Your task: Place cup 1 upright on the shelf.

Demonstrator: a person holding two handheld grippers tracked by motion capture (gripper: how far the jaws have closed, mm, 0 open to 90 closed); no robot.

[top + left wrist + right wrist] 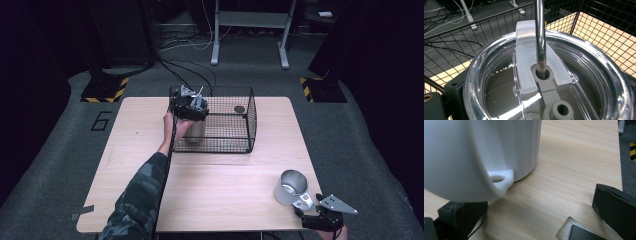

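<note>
The left gripper [191,106] hangs over the near left corner of the wire basket [250,107], right above a lidded tumbler [549,82] with a metal straw [540,35]; whether its jaws grip it I cannot tell. The basket's walls hem it in. Well away, the right gripper [320,212] sits open just behind a mug [291,187] on the table [225,175].

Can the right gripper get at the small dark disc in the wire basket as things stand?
Probably not yet: the right gripper is at the white mug on the table's near right corner, while the disc lies inside the basket, behind its mesh wall.
</note>
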